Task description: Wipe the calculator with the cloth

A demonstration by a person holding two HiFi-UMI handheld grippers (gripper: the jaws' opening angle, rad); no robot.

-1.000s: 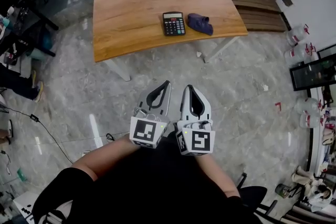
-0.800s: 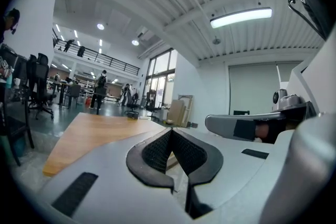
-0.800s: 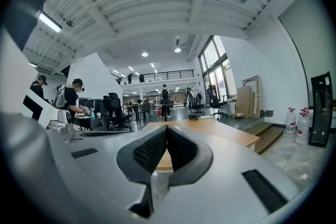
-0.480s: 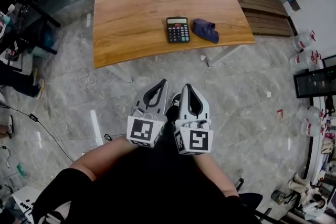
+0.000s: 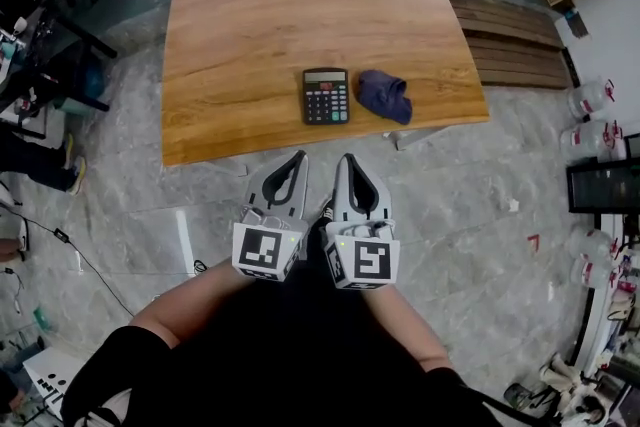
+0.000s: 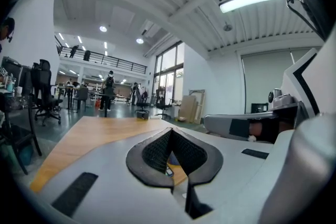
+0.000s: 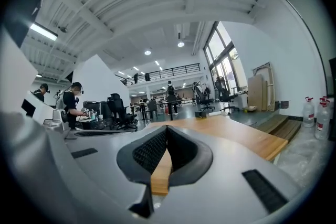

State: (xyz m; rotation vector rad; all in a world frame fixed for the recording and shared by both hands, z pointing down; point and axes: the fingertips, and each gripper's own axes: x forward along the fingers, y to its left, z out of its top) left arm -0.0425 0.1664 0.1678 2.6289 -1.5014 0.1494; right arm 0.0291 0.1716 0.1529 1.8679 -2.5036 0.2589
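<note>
The calculator (image 5: 326, 96) lies flat, keys up, close to the near edge of the wooden table (image 5: 270, 5). The crumpled blue cloth (image 5: 384, 96) is set just to the right of the calculator and apart from it, presumably so that both can be reached from one stance. The left gripper (image 5: 298, 158) and the right gripper (image 5: 346, 159) are held side by side on the person's side of the calculator, short of it and pointed roughly level towards it. Both pairs of jaws are closed tip to tip, with nothing clamped. The wiping is judged not yet begun: one gripper must be opened for the cloth.
</note>
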